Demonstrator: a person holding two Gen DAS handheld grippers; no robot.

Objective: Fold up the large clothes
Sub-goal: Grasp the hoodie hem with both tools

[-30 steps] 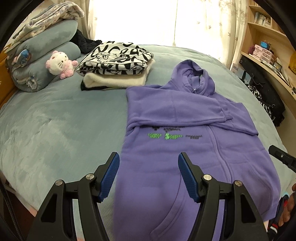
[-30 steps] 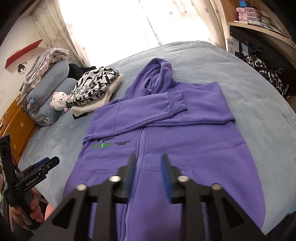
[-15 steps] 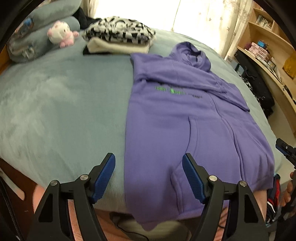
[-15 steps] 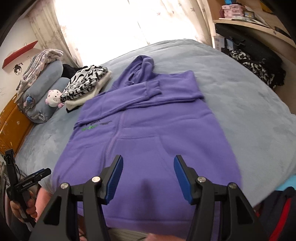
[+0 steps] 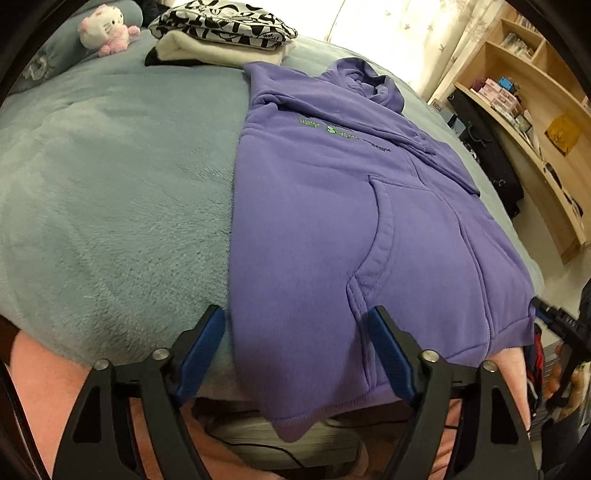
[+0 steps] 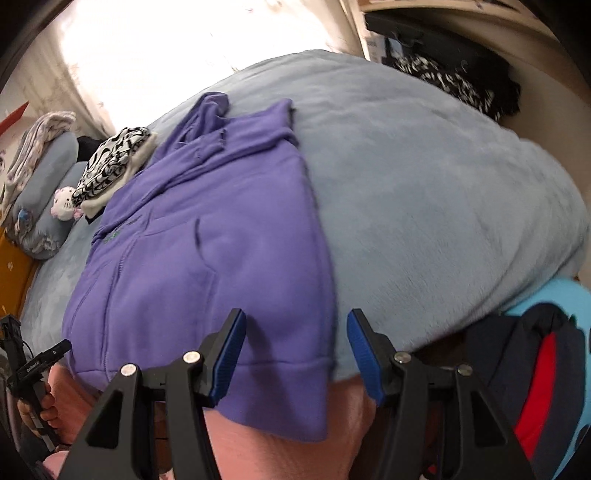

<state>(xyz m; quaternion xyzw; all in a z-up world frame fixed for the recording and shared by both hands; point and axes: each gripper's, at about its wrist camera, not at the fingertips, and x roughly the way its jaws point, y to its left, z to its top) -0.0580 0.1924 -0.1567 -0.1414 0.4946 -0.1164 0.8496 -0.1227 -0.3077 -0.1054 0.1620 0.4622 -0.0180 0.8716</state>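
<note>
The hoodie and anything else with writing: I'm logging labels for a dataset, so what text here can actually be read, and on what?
Green and dark print on the purple hoodie: too blurred to read.
Lettering on the black-and-white folded garment: not legible.
White label on the other handheld tool: too small to read.
Nothing else readable.

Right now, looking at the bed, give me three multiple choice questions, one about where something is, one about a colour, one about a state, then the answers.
1. Where does the hoodie's bottom hem lie?
A. Over the near edge of the bed
B. Against the pillows
C. On the shelf

2. What colour is the print on its chest?
A. Red
B. Green
C. White

3. How do the sleeves lie?
A. Spread out sideways
B. Hanging off the bed
C. Folded across the chest

Answers: 1 A, the hem droops past the blanket edge between the left gripper fingers. 2 B, green lettering shows below the sleeves. 3 C, a cuff lies across the front.
</note>
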